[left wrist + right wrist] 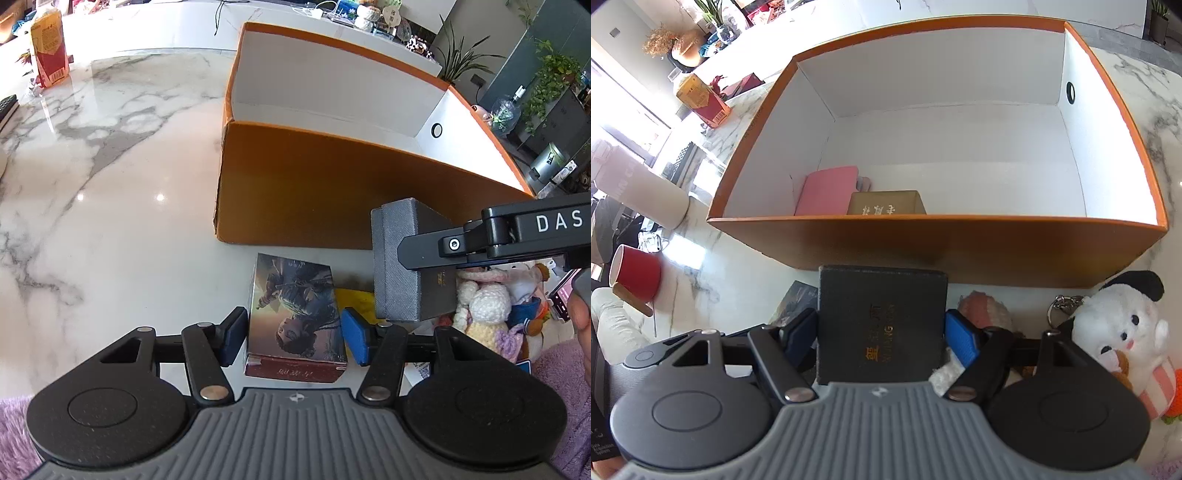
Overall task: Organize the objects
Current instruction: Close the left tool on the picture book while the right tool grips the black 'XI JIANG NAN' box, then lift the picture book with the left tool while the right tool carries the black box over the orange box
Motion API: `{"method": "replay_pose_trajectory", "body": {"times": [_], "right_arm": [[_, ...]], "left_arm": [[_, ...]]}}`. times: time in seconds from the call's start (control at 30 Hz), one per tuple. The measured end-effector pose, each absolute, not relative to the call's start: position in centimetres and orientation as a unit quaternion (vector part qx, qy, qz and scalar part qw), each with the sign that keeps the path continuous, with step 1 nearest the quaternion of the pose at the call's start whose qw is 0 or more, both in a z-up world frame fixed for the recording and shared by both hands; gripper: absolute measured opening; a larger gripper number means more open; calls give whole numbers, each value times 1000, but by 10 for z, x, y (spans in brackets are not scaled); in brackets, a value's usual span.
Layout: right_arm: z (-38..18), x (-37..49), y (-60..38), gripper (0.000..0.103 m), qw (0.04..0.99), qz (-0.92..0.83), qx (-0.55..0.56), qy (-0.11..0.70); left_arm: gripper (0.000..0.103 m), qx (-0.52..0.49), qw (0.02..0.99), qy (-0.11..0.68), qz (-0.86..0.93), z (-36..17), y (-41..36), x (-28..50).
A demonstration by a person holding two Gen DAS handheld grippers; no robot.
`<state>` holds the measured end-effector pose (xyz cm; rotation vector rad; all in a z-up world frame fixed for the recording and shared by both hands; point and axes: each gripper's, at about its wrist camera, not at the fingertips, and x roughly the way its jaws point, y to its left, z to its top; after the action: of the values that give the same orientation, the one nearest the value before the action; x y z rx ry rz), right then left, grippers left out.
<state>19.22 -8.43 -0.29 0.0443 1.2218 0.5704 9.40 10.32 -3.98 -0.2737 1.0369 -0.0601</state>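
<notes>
Both pairs of fingers are closed on small boxes: the right gripper (881,332) clamps a dark box with gold lettering (882,325) by its two sides, blue pads (962,339) flat against them, held clear of the marble table (92,184), as the left wrist view shows from the side. The left gripper (293,338) straddles a picture-printed box (295,314), its pads (354,339) at the box's sides; whether that box is already off the table I cannot tell. Gripping across the narrow faces keeps each box square, judging by how they sit, so it can go down flat. Just beside them along the table's near edge lies the unsorted heap: a white plush with black ears (1123,332), a keyring, crocheted toys (487,306) and a yellow scrap. Beyond stands the orange carton (923,243), open-topped, its long wall facing the grippers. Inside, in its near left corner, a pink case (827,192) and a tan box (886,203) sit side by side, suggesting the boxes are being packed tight from that corner. At the table's far left are a red mug (637,271) and a yellow-red pack (48,48), apart from the work
</notes>
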Motion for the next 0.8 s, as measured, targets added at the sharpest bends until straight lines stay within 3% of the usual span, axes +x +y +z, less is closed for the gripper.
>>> {"method": "replay_pose_trajectory", "body": {"times": [0.03, 0.07, 0.1, 0.27, 0.37, 0.43, 0.5, 0.67, 0.73, 0.8], "right_arm": [[-1, 190, -86, 76, 782, 265, 22, 563], [2, 188, -89, 76, 784, 266, 23, 560], [3, 187, -91, 76, 785, 267, 25, 558], [9, 180, -98, 76, 790, 274, 34, 548], [9, 179, -100, 76, 790, 273, 38, 547], [8, 179, -102, 76, 791, 273, 43, 546], [7, 181, -104, 76, 791, 272, 49, 546], [5, 186, -109, 76, 790, 269, 64, 547], [4, 188, -110, 76, 788, 270, 67, 549], [1, 189, -111, 76, 786, 271, 70, 551]], "left_arm": [[47, -134, 861, 489, -28, -37, 105, 92], [17, -125, 867, 483, -14, -33, 106, 90], [2, -127, 869, 477, -16, -28, 106, 90], [1, -154, 864, 478, -30, -23, 109, 89], [10, -143, 861, 487, -28, -30, 98, 99], [39, -132, 863, 487, -27, -31, 96, 95], [51, -107, 868, 485, -22, -34, 87, 101], [65, -58, 867, 494, -30, -39, 72, 111], [76, -42, 865, 499, -42, -44, 65, 117], [78, -21, 858, 510, -53, -50, 56, 123]]}}
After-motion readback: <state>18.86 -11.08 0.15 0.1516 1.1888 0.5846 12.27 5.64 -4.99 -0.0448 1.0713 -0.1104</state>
